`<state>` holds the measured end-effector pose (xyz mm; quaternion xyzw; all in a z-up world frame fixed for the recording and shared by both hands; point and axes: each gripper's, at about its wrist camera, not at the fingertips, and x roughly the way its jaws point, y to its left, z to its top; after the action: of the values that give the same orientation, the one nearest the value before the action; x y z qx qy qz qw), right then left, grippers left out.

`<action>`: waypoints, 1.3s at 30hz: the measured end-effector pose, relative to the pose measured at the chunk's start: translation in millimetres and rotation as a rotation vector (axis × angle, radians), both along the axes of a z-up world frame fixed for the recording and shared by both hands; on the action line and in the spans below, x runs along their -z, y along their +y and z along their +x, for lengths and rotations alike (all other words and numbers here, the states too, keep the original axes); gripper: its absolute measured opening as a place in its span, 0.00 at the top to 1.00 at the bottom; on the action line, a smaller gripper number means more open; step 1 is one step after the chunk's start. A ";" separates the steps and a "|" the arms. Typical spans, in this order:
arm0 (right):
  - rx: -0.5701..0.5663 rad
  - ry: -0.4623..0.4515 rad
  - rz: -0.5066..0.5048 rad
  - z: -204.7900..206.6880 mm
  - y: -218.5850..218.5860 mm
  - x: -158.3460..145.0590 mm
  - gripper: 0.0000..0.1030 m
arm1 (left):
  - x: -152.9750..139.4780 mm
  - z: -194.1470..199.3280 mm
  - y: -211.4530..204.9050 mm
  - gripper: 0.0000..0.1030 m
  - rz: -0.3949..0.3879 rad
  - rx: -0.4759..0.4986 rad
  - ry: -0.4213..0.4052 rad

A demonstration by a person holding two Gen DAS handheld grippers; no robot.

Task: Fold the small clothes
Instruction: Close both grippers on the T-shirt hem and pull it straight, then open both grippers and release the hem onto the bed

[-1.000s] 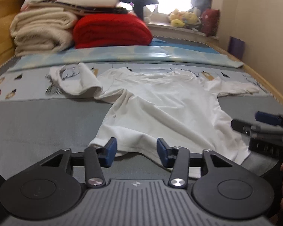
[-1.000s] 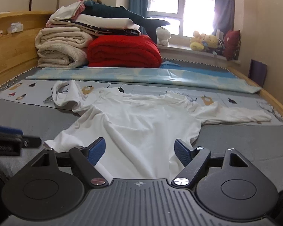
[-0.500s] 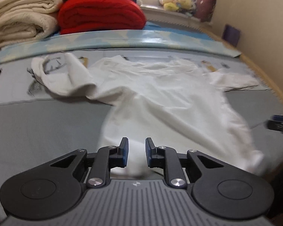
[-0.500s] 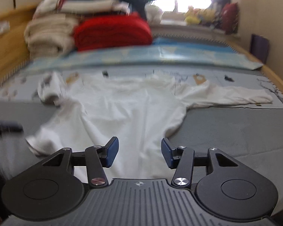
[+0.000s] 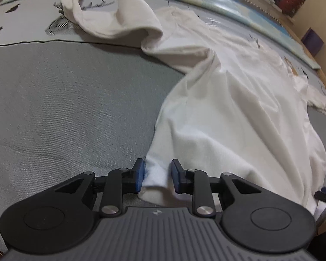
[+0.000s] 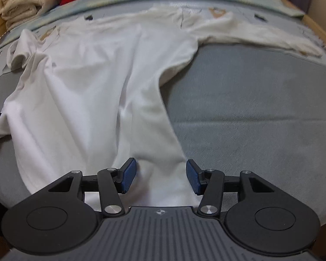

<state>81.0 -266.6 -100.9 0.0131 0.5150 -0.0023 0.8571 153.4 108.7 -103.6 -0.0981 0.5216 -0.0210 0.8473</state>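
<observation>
White cotton fills both wrist views as I bring my two grippers down on the near hem of a long-sleeved shirt (image 5: 239,100) spread across a grey bed (image 5: 65,100). My left gripper (image 5: 156,177) straddles the hem's left corner, its blue pads narrowly apart with a bunch of fabric between them, not yet pinched. My right gripper (image 6: 160,175) sits over the right corner, jaws set wider, cloth lying slack in the gap. The risk I see is an uneven grab: if the left side closes on only the top layer, or the right pads close beside the edge rather than on it, the hem could lift crooked and the fold come out skewed; a pad catching the bedcover would drag that along too. The shirt itself looks thin, limp and rumpled, with soft ridges running up the body toward the collar. One sleeve (image 5: 110,21) lies doubled back in a loose hump at the far left, the other sleeve (image 6: 260,37) stretches out flat to the right.
</observation>
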 end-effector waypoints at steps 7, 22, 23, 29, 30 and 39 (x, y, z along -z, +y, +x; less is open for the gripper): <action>-0.010 -0.026 0.008 -3.2 1.1 -6.9 0.98 | -27.3 -27.1 -2.6 0.94 0.038 0.031 -0.076; 0.271 -0.028 0.174 -23.5 -72.1 -20.0 0.99 | -35.7 -81.9 -0.8 0.76 0.095 0.112 0.098; 0.255 -0.053 0.174 -24.2 -69.8 -24.8 0.96 | -39.2 -78.9 4.9 0.71 0.074 0.071 0.081; 0.261 -0.049 0.186 -19.9 -65.2 -20.4 0.52 | -33.6 -64.5 24.8 0.69 -0.095 -0.059 0.112; 0.264 -0.036 0.190 -15.7 -66.1 -18.0 0.52 | -31.8 -63.8 22.4 0.69 -0.096 -0.058 0.127; 0.221 -0.003 0.125 -24.7 -59.6 -19.4 0.96 | -12.7 -63.6 5.0 0.95 -0.027 0.036 0.168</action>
<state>56.3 -326.2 -81.5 0.1231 0.5084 -0.0646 0.8498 89.8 113.7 -90.9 -0.1016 0.5923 -0.0350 0.7985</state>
